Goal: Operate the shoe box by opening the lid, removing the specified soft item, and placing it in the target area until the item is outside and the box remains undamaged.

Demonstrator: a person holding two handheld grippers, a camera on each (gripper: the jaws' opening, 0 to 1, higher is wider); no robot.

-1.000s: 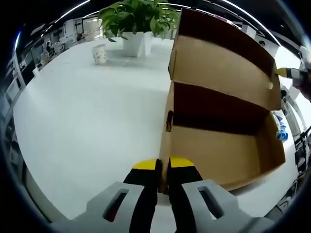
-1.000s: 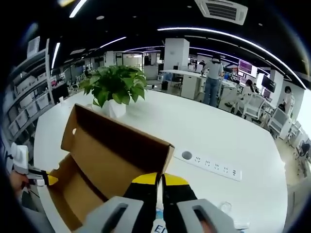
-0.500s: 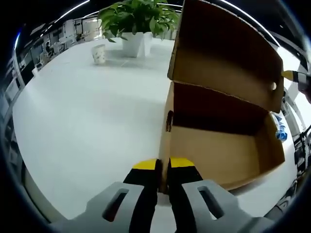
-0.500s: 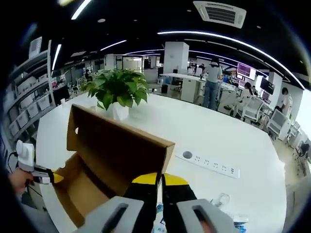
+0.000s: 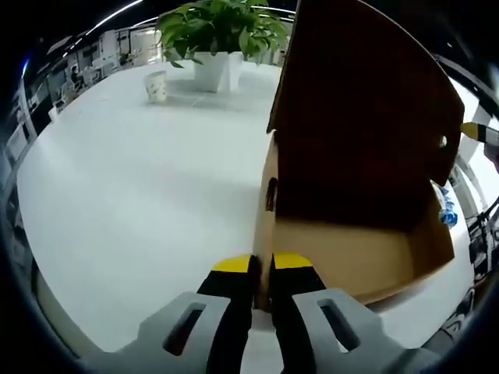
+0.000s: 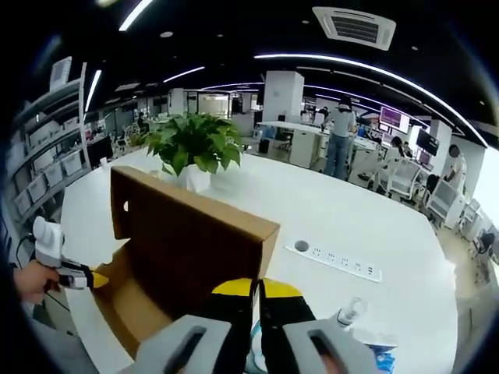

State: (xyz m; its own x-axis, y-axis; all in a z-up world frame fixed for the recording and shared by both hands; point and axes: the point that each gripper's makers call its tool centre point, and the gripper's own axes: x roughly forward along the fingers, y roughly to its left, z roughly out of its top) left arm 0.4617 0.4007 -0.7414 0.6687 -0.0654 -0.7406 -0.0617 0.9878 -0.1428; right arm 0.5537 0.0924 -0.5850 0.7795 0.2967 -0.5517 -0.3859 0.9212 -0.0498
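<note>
Shoe box is sitting open on the white tabletop, cardboard, w/ lid standing roughly upright, its inner face in shadow. Left hand-held gripper is clamping the near end wall of the box, yellow-tipped jaws together on either side of the cardboard edge. Right hand-held gripper is pinching the lid's free edge, jaws closed on it; box interior is opening below-left in that view. Inside of box looks bare cardboard from what's showing; can't tell about the far corner under the lid. Blue-and-white soft item is lying on tabletop just beyond the box's far end. Potted plant and paper cup are standing well apart from the box. Power strip is lying on tabletop past the lid.
</note>
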